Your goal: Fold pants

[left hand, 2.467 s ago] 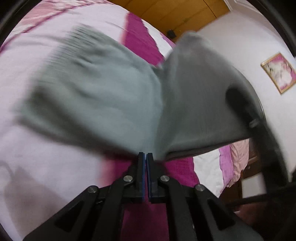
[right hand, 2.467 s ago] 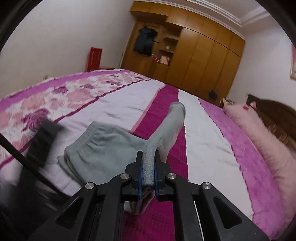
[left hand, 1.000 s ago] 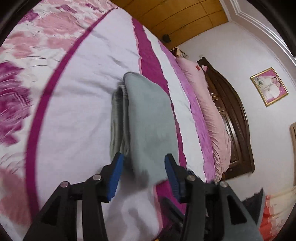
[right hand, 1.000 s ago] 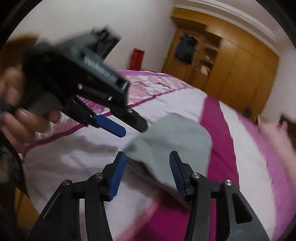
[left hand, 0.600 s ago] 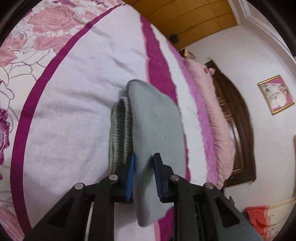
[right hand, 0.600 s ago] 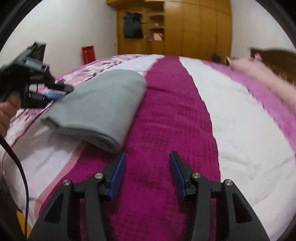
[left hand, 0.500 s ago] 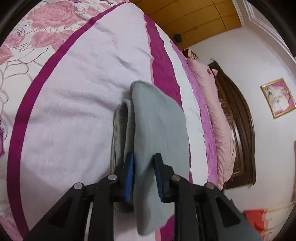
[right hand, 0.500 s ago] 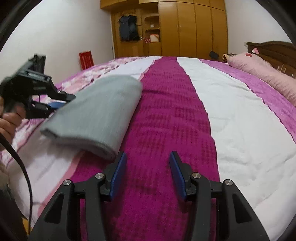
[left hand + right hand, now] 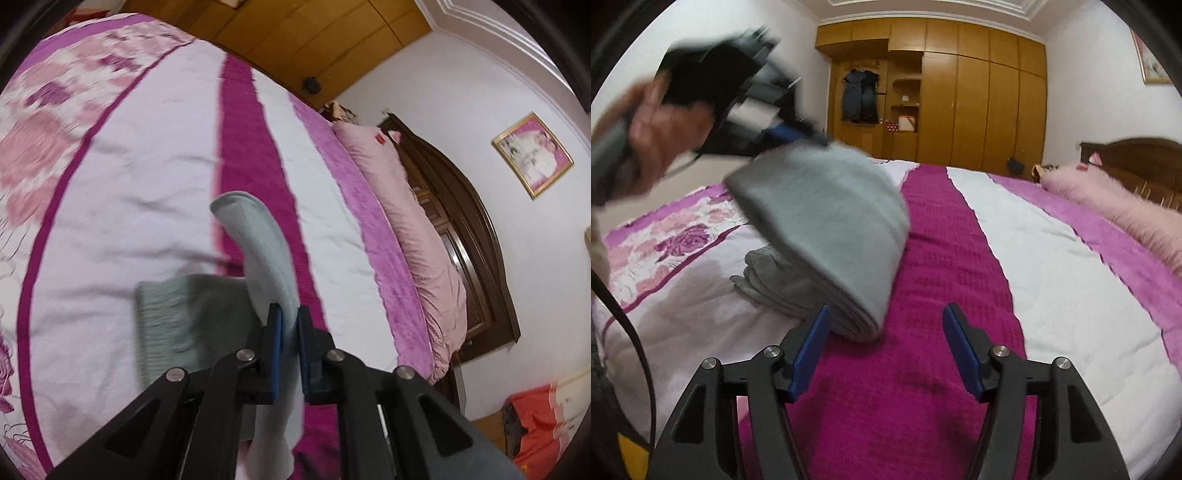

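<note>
1. Our left claw (image 9: 290,339) is closing on the grey pants (image 9: 258,251), and its blue pads pinch the top folded layer between them.
2. That layer rises from the pads and curves forward above the bed (image 9: 129,192), while the lower folded part, with its ribbed edge, lies on the white band of the bedspread to the left of the claw.
3. From the right wrist camera, we see the left claw (image 9: 798,136), gripped by a hand (image 9: 661,144), raising one side of the pants (image 9: 827,221); the other side rests on the bed (image 9: 1034,266) at the edge of the magenta stripe.
4. Our right claw (image 9: 886,354) is opening, with nothing between its pads; the folded edge of the pants lies just beyond its left finger.
5. A pink pillow (image 9: 1115,199) lies along the wooden headboard (image 9: 1137,155).
</note>
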Action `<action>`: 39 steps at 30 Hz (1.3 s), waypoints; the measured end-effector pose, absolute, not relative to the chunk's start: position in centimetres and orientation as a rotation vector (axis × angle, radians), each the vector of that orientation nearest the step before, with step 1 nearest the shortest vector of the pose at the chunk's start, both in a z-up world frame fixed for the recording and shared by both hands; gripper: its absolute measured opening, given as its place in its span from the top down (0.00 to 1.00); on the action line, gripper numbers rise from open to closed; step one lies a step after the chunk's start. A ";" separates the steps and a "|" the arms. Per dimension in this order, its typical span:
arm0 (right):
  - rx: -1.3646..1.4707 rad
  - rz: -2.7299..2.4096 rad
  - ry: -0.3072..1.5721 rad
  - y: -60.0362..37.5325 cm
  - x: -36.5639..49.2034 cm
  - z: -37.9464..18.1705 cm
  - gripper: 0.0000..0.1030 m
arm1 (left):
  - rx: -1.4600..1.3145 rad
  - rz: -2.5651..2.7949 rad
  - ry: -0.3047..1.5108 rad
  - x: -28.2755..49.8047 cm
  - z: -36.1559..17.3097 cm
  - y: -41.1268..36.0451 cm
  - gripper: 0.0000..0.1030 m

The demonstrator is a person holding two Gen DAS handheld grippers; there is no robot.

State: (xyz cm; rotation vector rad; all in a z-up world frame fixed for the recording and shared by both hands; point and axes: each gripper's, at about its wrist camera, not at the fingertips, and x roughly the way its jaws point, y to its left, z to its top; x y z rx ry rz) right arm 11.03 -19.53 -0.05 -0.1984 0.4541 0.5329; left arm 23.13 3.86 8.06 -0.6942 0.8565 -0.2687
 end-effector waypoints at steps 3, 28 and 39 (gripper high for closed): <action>-0.196 0.551 0.454 -17.9 12.1 -0.1 0.40 | -0.624 -0.277 0.866 24.1 9.9 1.8 0.92; -0.015 0.438 0.707 -21.8 15.0 -3.6 0.40 | -0.593 -0.058 0.880 21.1 -1.5 7.2 0.92; 0.053 0.690 0.640 -22.7 16.3 3.3 0.92 | -0.346 0.015 0.737 16.4 5.1 4.4 0.73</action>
